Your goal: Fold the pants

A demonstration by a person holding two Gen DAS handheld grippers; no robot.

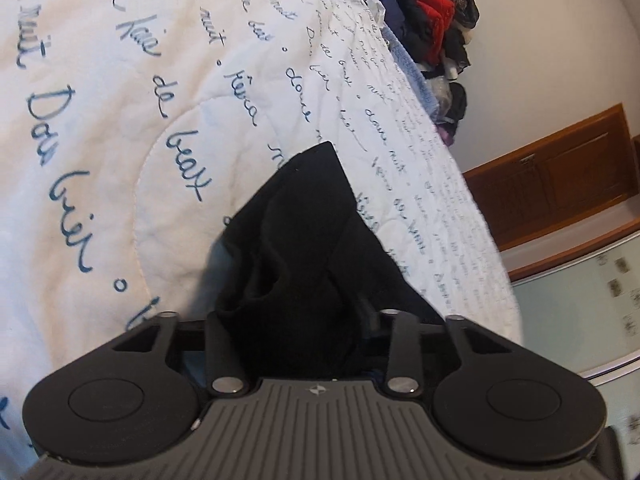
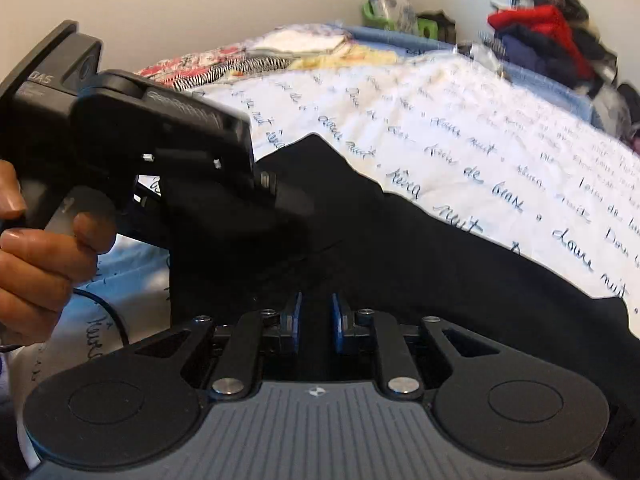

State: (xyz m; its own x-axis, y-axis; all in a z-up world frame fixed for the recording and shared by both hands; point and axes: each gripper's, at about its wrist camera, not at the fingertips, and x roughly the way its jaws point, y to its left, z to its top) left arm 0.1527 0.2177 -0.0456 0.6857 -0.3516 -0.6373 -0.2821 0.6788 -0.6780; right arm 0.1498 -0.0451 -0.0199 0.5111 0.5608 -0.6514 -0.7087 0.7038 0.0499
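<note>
Now both claws lift the black pants (image 2: 420,264) off the bed quilt (image 1: 120,140).
Left claw (image 1: 298,320) is clenched on bunched fabric; right claw (image 2: 316,320) pinches cloth between its blue pads (image 2: 294,320). Keep the two corners level and taut before laying the fold. Far-left quilt lies open; the bed's right edge (image 1: 476,216) and the clothes pile (image 1: 424,20) crowd that side.

A bed (image 2: 460,128) with a white, blue-lettered quilt (image 1: 120,128) fills the frame; black pants (image 2: 400,248) lie lower centre, folded linens (image 2: 280,52) upper left.
</note>
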